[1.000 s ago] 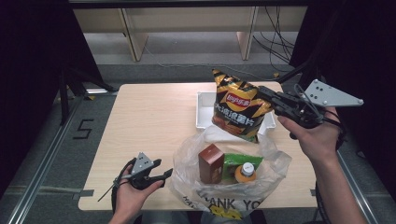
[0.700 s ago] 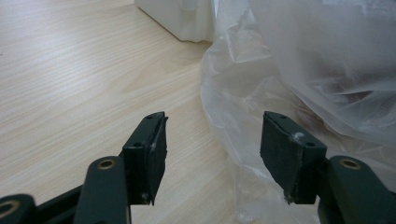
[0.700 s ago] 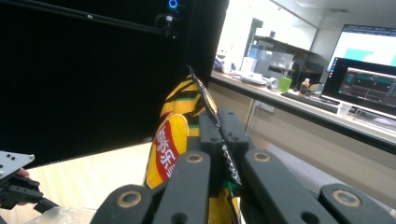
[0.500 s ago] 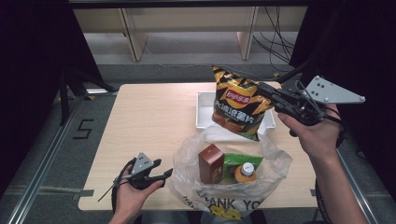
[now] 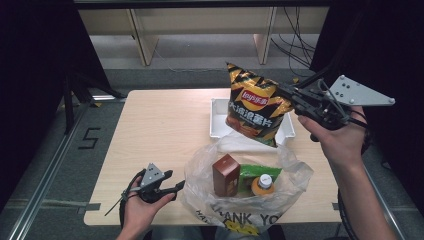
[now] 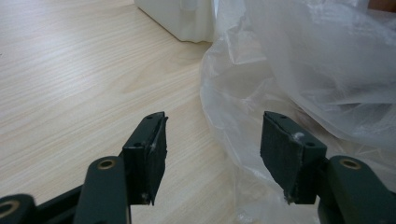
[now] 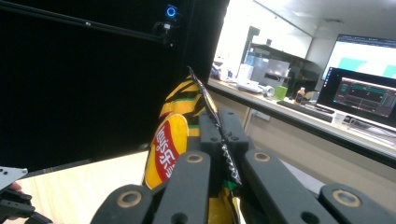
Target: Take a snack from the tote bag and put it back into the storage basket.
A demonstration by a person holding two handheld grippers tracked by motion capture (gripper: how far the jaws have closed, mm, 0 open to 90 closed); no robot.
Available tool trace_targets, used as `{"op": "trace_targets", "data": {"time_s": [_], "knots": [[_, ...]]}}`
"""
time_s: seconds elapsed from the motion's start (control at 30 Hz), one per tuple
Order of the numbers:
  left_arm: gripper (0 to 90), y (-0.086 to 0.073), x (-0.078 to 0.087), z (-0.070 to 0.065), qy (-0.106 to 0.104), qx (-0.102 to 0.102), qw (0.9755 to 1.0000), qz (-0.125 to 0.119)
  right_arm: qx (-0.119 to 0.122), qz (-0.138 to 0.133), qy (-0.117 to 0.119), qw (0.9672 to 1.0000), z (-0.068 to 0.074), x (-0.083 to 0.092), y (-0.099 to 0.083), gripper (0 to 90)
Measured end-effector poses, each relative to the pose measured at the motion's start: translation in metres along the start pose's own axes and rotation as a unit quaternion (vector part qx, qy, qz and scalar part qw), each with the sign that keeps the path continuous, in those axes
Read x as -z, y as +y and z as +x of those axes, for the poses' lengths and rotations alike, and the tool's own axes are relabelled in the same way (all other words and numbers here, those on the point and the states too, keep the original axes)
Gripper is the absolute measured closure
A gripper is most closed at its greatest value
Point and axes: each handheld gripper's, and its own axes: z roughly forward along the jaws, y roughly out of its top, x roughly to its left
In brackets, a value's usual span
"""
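- Presently, chip bag [image 5: 256, 107] hangs in the air over the white tray [image 5: 217, 120], held up by its side seam; lower corner dangles above the tray's near edge, apart from the plastic bag [image 5: 295, 175] below.
- Right gripper [image 5: 292, 97]: jaws clamped tight on the chip bag's crimped edge. In the right gripper view the seam [image 7: 219, 135] runs straight between the two closed jaws, so we rate the hold as thin but centred.
- Left gripper [image 5: 177, 186]: rests low at the table's near edge, jaws spread apart w/ nothing between them. In the left gripper view its tips [image 6: 212, 149] sit just beside the plastic bag's wrinkled film [image 6: 299, 70]; we can't tell if the right-hand pad touches it.
- Plastic bag lies open on the table [image 5: 160, 130], mouth facing up. Inside: a brown carton [image 5: 226, 174] upright, a green packet [image 5: 252, 175] and an orange bottle [image 5: 262, 184] w/ a white cap.
- Our judgement: step in hand is loading the chip bag into the plastic bag. To do it well:
  - bring the left gripper onto the film's rim and lift it, so the mouth stays wide;
  - carry the chip bag over the opening, lower corner first, aiming behind the carton where room looks best;
  - keep the seam pinched until the chip bag's weight rests on sth.
- Risks as we see them: the seam slipping from the narrow pinch; chip bag knocking the carton over; film folding shut if not held.
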Motion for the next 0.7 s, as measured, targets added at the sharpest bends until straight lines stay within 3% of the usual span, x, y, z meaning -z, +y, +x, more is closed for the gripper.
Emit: {"op": "trace_targets", "data": {"time_s": [0.43,0.47,0.6,0.7], "knots": [[40.7,0.001,0.002,0.0,0.003,0.001,1.0,-0.005,0.005,0.0,-0.012,0.9999,-0.011,-0.004,0.005,90.0],[40.7,0.001,0.002,0.001,0.002,0.003,1.0,-0.004,-0.004,0.005,-0.006,1.0,-0.011,-0.005,0.005,90.0],[40.7,0.0,0.001,0.001,0.002,0.005,1.0,-0.004,0.001,0.001,-0.01,0.9999,-0.016,-0.007,0.007,90.0],[40.7,0.0,0.002,0.0,0.004,0.004,1.0,-0.002,-0.009,0.001,-0.011,0.9999,-0.019,-0.008,0.008,90.0]]}}
